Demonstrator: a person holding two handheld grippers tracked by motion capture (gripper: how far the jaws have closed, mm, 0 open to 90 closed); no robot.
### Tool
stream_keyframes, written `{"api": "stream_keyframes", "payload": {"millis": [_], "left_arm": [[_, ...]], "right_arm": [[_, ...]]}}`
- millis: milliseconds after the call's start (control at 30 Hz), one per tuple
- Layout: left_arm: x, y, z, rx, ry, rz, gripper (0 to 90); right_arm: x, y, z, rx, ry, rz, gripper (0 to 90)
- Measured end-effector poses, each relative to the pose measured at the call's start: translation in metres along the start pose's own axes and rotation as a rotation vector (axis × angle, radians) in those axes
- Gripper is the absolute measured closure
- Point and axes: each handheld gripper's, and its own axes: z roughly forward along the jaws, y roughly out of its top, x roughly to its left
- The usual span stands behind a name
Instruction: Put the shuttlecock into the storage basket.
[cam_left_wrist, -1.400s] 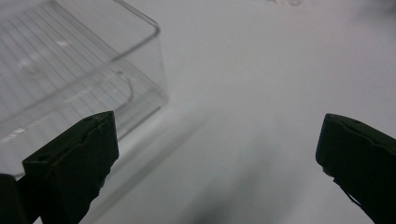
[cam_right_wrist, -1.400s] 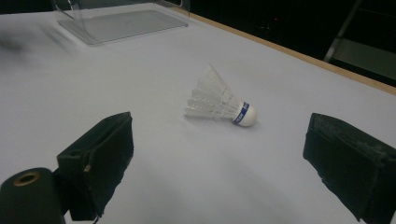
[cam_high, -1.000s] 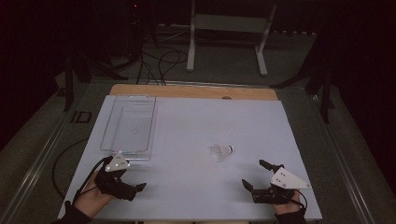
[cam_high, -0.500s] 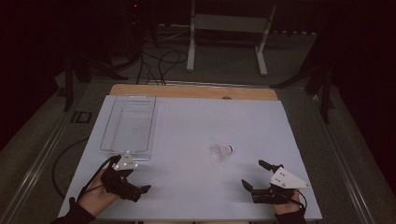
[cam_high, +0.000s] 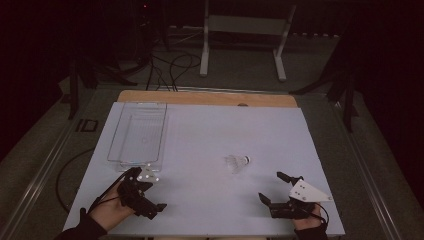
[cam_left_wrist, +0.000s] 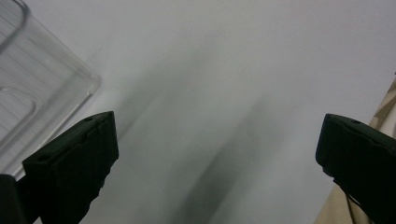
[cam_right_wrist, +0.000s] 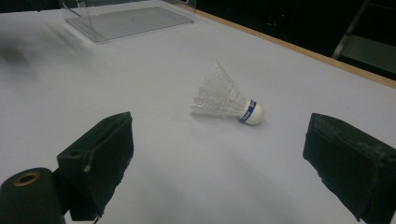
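Dim surroundings, blurred left gripper view

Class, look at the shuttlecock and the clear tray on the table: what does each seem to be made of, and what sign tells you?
Shuttlecock: white skirt, feather or plastic, too fine to tell; smooth white rounded tip with a blue band, perhaps cork or foam. Tray: clear glossy plastic, probably, since the table shows through its walls and the rim catches light.

Shuttlecock (cam_right_wrist: 227, 101): white feathers, white cork tip, blue band with small white marks. Table (cam_high: 210, 135) showing pale grey-white, tan wooden strip at far edge. Tray (cam_high: 138, 132) far left looking clear, see-through. Both grippers showing black jaws, light grey top plates.
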Motion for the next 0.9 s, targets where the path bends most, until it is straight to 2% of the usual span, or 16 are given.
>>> {"api": "stream_keyframes", "payload": {"millis": [200,467,633,800,900], "left_arm": [[-0.002,0.006,0.0,0.025,-0.003,0.008,0.1],[-0.005,0.017,0.0,0.066,-0.026,0.05,0.1],[-0.006,0.023,0.001,0.085,-0.036,0.049,0.1],[-0.007,0.028,0.006,0.112,-0.06,0.056,0.1],[-0.009,0.031,0.008,0.107,-0.095,0.069,0.1]], "right_arm": [[0.0,0.0,0.0,0.002,0.002,0.001,8.7],[0.0,0.0,0.0,0.003,0.004,0.001,8.7],[0.001,0.0,0.0,0.002,0.001,0.0,8.7],[0.001,0.0,-0.001,0.003,0.0,-0.001,8.7],[0.001,0.0,0.0,0.004,0.001,-0.002,8.7]]}}
